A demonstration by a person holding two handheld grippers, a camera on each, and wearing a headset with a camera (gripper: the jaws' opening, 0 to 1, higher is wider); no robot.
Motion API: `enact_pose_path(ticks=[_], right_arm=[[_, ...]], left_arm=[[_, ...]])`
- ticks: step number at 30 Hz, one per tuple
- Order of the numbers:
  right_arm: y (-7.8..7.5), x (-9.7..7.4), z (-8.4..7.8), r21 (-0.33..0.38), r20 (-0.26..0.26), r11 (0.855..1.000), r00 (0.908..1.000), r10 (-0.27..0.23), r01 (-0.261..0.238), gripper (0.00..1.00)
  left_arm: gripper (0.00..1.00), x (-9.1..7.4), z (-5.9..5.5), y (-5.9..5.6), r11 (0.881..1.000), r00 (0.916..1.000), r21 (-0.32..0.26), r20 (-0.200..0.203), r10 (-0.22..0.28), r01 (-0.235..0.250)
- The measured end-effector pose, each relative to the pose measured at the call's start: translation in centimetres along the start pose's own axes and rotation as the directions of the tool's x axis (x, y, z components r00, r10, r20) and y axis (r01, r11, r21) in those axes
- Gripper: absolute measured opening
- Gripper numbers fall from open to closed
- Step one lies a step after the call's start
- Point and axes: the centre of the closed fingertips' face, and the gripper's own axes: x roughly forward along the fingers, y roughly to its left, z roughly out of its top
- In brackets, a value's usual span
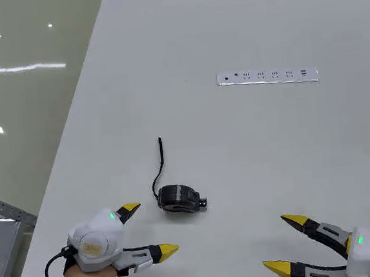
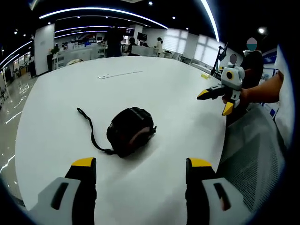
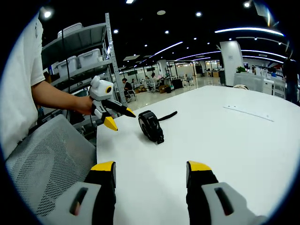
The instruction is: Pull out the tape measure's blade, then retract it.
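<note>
Here the left tool (image 1: 155,226) and right tool (image 1: 275,241) gape released, flanking the tape measure (image 1: 179,198) on the table (image 1: 250,146).

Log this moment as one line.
stage: pre-grasp | tape measure: on table, retracted, untouched | left gripper: open, close beside it | right gripper: open, farther off

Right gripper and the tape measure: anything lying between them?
Nothing. Between the right gripper and the tape measure there is just bare white tabletop, as the head view and the right gripper view both show.
</note>
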Motion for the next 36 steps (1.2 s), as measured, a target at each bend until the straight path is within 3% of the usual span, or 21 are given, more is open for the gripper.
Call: enact_pose_path(ticks=[20,25,36], right_arm=[[-1.3,2.5,-0.2,-0.011,-0.02,0.999,0.9986,0.049,-0.049,0.58],[-1.5,3.1,-0.3,-0.008,-0.021,0.998,0.998,0.06,-0.06,0.56],[-2.0,4.4,-0.6,-0.019,-0.032,0.996,0.9955,0.09,-0.09,0.53]], left_arm=[[0.64,2.1,0.1,1.7,0.998,0.9986,0.05,-0.029,-0.045,0.046],[0.64,2.6,-0.2,2.1,0.996,0.9974,0.065,-0.049,-0.052,0.055],[0.64,3.5,0.1,2.4,0.992,0.9949,0.088,-0.049,-0.088,0.092]])
